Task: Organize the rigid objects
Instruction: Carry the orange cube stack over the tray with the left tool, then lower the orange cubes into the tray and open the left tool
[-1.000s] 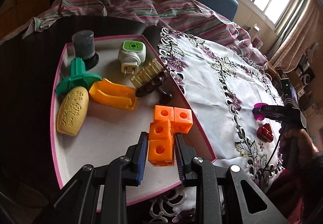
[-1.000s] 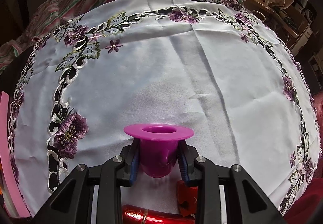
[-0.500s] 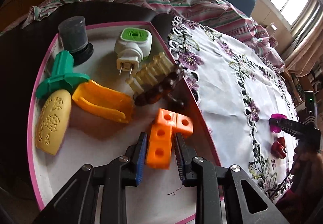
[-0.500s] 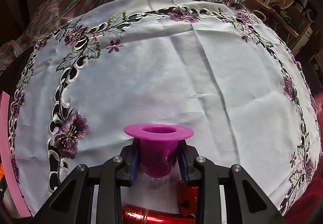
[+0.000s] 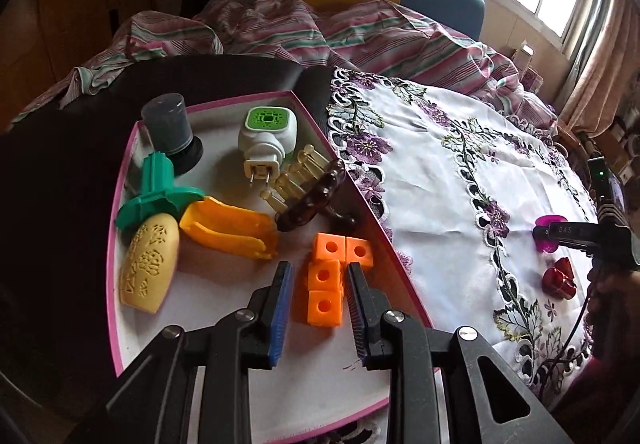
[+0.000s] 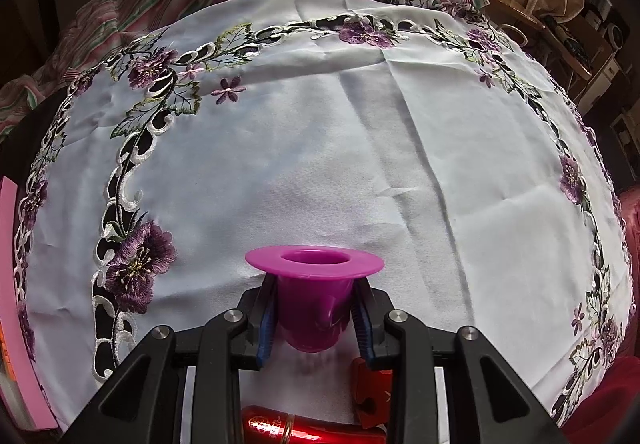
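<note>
The orange block piece lies in the pink-rimmed tray. My left gripper is open around its near end, with a gap on each side. My right gripper is shut on a magenta flanged cup and holds it just above the white embroidered cloth. The right gripper and the cup also show at the far right of the left wrist view.
The tray also holds a grey-black cup, a green and white plug, a green-topped yellow pineapple toy, an orange scoop and a brown hair clip. A red metallic object lies on the cloth below the right gripper.
My left gripper has opened and let go of the orange block piece, which now rests in the tray. It has drawn back a little. The right gripper has held still with the cup.
</note>
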Available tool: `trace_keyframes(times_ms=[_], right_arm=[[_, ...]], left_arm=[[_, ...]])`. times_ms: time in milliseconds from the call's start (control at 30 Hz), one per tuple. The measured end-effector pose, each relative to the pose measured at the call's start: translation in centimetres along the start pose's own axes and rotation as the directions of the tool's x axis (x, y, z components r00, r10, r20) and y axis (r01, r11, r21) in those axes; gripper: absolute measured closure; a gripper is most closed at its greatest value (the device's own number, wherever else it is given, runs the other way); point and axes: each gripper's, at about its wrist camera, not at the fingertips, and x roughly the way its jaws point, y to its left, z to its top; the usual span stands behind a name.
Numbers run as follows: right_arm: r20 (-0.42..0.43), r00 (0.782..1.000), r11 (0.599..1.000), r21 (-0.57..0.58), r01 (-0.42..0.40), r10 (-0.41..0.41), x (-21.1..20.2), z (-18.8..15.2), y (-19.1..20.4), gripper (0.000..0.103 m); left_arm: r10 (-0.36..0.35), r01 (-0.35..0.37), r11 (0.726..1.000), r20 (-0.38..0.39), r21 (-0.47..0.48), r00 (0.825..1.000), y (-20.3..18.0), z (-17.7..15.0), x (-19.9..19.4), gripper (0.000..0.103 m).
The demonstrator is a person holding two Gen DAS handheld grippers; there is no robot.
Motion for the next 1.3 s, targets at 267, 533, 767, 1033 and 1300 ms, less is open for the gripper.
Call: trace_keyframes(times_ms=[267,533,767,1033,1300], right_arm=[[0.003,1.0,1.0,-0.001,0.001,-0.001,0.1,-0.1,0.0,0.071],[0.004,1.0,1.0,-0.004,0.002,-0.002,0.0,-0.2,0.1,0.071],[0.004,1.0,1.0,-0.002,-0.003,0.003,-0.1,-0.1,0.1,0.071],[0.004,1.0,0.999,-0.033,-0.022,0.022,-0.2,-0.2,0.9,0.071],[0.056,0.997,0.999,-0.007,-0.048,0.048,-1.2,0.0,0.5,0.071]], left_arm=[[0.034,-0.034,0.999,0.036,-0.005,0.999,0.6,-0.5,-1.5,0.076],[0.055,-0.055,0.998,0.054,0.001,0.997,1.0,-0.9,-2.3,0.076],[0.08,-0.08,0.997,0.075,-0.005,0.994,1.4,-1.1,-2.9,0.075],[0.095,-0.095,0.995,0.076,-0.016,0.992,2.0,-1.5,-3.2,0.075],[0.113,-0.111,0.994,0.086,-0.025,0.99,2.8,-1.7,-3.6,0.075]])
